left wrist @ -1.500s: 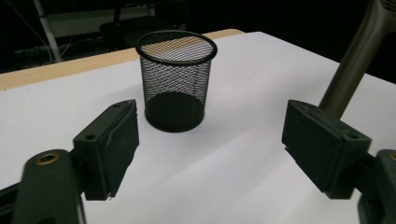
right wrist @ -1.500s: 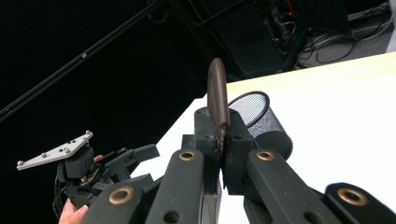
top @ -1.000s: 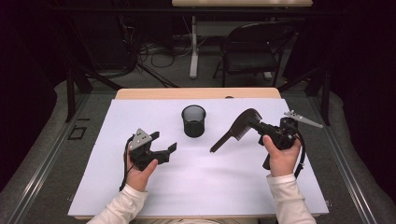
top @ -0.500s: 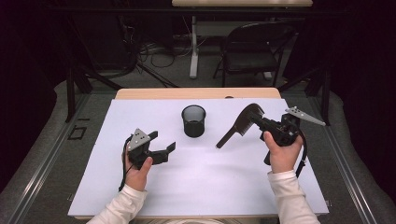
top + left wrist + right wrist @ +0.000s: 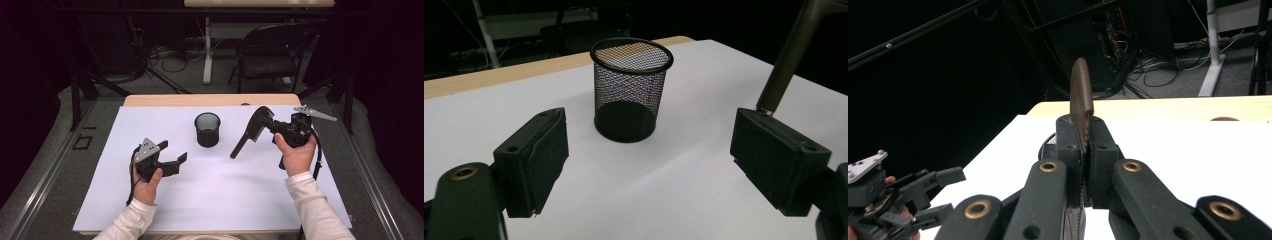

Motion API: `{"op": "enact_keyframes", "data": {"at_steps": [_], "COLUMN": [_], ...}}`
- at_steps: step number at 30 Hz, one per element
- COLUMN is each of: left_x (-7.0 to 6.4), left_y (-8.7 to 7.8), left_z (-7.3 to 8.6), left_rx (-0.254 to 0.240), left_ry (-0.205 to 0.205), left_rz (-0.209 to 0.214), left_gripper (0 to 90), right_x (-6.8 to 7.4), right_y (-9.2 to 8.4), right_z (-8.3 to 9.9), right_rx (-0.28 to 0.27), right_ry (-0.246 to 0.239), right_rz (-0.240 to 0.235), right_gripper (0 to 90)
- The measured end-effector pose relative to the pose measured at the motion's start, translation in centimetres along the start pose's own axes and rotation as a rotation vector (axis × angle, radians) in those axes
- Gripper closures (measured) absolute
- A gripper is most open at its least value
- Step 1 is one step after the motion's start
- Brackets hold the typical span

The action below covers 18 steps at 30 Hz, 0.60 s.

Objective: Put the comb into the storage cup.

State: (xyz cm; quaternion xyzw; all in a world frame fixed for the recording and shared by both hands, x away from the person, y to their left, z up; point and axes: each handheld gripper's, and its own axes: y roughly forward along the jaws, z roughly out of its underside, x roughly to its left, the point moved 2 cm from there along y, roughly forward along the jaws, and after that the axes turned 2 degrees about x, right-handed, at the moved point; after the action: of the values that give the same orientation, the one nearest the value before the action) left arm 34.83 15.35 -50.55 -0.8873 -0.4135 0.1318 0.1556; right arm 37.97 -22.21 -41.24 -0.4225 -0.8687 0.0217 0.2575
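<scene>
Now we are in the carrying step: our right gripper (image 5: 272, 127) has its jaws clamped tight on a dark brown comb (image 5: 248, 134), which we take from its toothed edge in the right gripper view, and we hold it in the air to the right of the black mesh cup (image 5: 207, 129). The comb's broad toothed end sits in the grip, and its narrow handle slants down toward the white table cover (image 5: 225, 200), ending just right of the cup and not yet over its mouth. In the right gripper view the comb (image 5: 1081, 95) stands on edge between the pressed pads, rising straight ahead.

Our left gripper (image 5: 175, 161) rests low on the cover, to the left of the cup and nearer to us, with its jaws spread wide and nothing between them. From the left gripper view the cup (image 5: 631, 89) stands upright and empty straight ahead between the two open pads, and the comb's handle (image 5: 786, 60) comes down at the far right.

We judge the likely aim is to drop the comb into the cup. The next move calls for swinging the handle tip leftward over the rim, tilting the comb more upright, lowering it inside, and only then letting go. Our left gripper could steady the light cup if the comb nudges it.
</scene>
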Motion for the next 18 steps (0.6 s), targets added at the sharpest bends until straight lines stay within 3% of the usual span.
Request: {"op": "enact_keyframes", "data": {"at_steps": [13, 18], "left_x": [0.0, 0.0], "left_y": [-0.1, -0.1], "left_z": [0.1, 0.1], "left_rx": [0.009, 0.011], "left_ry": [0.004, 0.010], "left_rz": [-0.002, -0.001], "left_gripper": [16.0, 16.0], "right_x": [-0.7, -0.6], "right_y": [1.9, 2.8], "right_z": [-2.3, -3.2], "right_rx": [0.015, 0.035], "right_ry": [0.009, -0.015], "right_rz": [0.039, 0.064], "right_gripper": [87.7, 87.7]}}
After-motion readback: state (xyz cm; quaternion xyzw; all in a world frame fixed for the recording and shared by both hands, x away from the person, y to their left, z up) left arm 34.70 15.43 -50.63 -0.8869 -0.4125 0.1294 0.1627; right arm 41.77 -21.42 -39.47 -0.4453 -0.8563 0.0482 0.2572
